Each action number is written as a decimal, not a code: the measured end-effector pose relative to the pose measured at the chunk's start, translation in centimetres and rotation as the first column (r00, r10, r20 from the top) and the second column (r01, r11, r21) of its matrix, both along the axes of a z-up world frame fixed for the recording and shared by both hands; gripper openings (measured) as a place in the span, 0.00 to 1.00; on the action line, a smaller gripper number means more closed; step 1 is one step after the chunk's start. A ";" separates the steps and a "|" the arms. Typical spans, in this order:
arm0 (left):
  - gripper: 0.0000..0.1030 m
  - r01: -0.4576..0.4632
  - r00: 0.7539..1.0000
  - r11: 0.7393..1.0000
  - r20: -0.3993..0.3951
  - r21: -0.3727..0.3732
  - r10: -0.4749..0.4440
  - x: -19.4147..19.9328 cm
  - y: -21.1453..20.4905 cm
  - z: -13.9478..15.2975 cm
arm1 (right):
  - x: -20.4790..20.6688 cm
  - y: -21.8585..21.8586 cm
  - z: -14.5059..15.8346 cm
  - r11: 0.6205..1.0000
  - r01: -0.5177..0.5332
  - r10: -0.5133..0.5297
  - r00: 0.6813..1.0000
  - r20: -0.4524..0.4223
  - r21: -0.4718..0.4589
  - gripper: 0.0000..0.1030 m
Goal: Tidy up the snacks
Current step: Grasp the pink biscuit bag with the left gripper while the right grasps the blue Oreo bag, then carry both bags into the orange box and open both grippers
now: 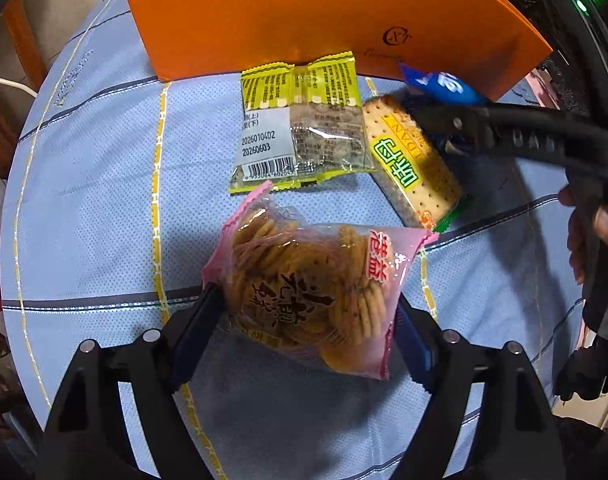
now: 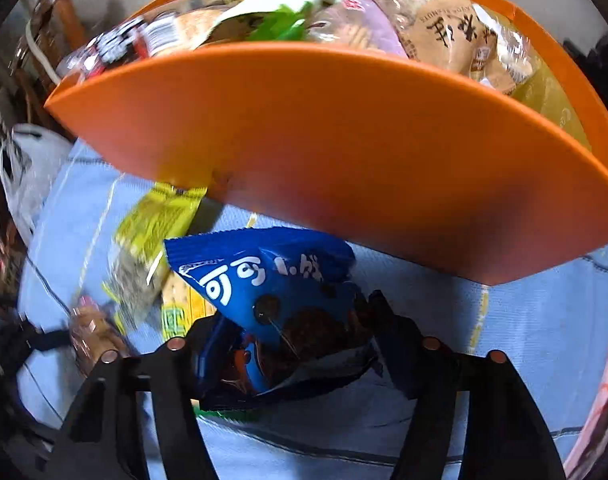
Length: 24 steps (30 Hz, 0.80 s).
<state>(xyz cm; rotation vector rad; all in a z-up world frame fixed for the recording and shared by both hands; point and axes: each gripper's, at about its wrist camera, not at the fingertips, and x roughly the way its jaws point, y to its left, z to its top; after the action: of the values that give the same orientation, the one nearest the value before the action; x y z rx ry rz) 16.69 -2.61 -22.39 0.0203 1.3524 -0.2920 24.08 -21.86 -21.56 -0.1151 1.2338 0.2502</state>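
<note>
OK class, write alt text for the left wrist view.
Left gripper closed on a pink bag of round crackers on a blue cloth. Beyond lie a yellow packet and a cracker pack before an orange box; the right gripper holds a blue packet.

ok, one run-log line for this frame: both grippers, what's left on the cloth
left gripper: closed on pink cracker bag | right gripper: closed on blue packet | cloth: yellow packet, green-label crackers | orange box: part-filled
</note>
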 end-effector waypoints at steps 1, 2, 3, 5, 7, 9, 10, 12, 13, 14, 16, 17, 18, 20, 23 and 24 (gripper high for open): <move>0.76 0.000 1.000 1.000 -0.001 0.001 0.000 0.0 0.1 0.0 | -0.5 -0.2 0.1 1.000 0.008 -0.008 1.000 0.010 -0.008 0.58; 0.76 -0.003 1.000 1.000 -0.003 0.001 0.003 0.1 0.3 0.2 | -0.9 -0.6 0.3 1.000 0.025 -0.025 1.000 0.013 0.004 0.57; 0.74 -0.008 1.000 1.000 -0.005 -0.002 0.008 0.3 0.4 0.3 | -1.6 -1.4 0.7 0.998 0.051 -0.052 0.999 0.015 0.044 0.57; 0.73 -0.026 1.000 0.999 -0.004 -0.020 0.026 0.2 0.9 1.1 | -3.1 -2.8 1.6 0.988 0.080 -0.081 0.997 0.008 0.130 0.57; 0.73 -0.019 1.000 1.000 0.001 -0.023 0.019 -0.2 1.4 1.5 | -4.6 -3.5 2.4 0.984 0.081 -0.085 0.996 0.018 0.158 0.57; 0.72 -0.014 1.000 1.000 0.008 -0.005 0.014 -0.7 1.7 1.8 | -6.1 -4.2 3.3 0.981 0.081 -0.087 0.996 0.029 0.178 0.57; 0.72 -0.018 1.000 1.000 0.008 -0.011 0.018 -0.8 1.8 2.0 | -6.6 -4.5 3.6 0.980 0.083 -0.090 0.995 0.032 0.183 0.57; 0.71 -0.030 0.999 0.999 0.024 -0.025 0.031 -1.2 2.4 2.6 | -7.8 -5.1 4.1 0.975 0.093 -0.103 0.994 0.036 0.200 0.57; 0.71 -0.028 0.999 0.999 0.037 -0.020 0.029 -1.5 2.5 3.0 | -8.2 -5.6 4.3 0.974 0.099 -0.109 0.993 0.038 0.203 0.57; 0.71 -0.026 0.998 1.000 0.049 -0.016 0.027 -1.8 2.6 3.3 | -8.6 -5.8 4.5 0.974 0.102 -0.113 0.993 0.041 0.203 0.57; 0.70 -0.025 0.997 1.000 0.069 -0.017 0.027 -2.5 2.5 4.1 | -9.4 -6.4 4.8 0.972 0.104 -0.117 0.992 0.050 0.210 0.57; 0.70 -0.023 0.997 1.000 0.079 -0.020 0.025 -2.7 2.6 4.6 | -9.6 -6.5 5.1 0.972 0.104 -0.118 0.992 0.054 0.213 0.57; 0.70 -0.023 0.996 0.999 0.088 -0.022 0.025 -2.9 2.9 5.1 | -10.1 -6.3 5.5 0.971 0.102 -0.118 0.991 0.063 0.215 0.57; 0.70 -0.026 0.994 0.999 0.104 -0.032 0.029 -3.1 3.2 6.0 | -10.4 -6.7 6.3 0.970 0.099 -0.117 0.990 0.073 0.220 0.57; 0.70 -0.033 0.992 0.999 0.121 -0.041 0.038 -3.3 3.1 7.0 | -10.8 -7.1 7.4 0.969 0.091 -0.114 0.989 0.090 0.228 0.57; 0.70 -0.036 0.991 0.998 0.126 -0.046 0.041 -3.2 3.2 7.5 | -10.8 -7.1 7.8 0.969 0.088 -0.113 0.989 0.099 0.232 0.57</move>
<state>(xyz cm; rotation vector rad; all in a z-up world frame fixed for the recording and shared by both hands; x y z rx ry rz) 13.52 0.61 -14.88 -0.0229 1.2182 -0.2828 13.30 -28.93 -13.78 0.1302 1.0883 0.2911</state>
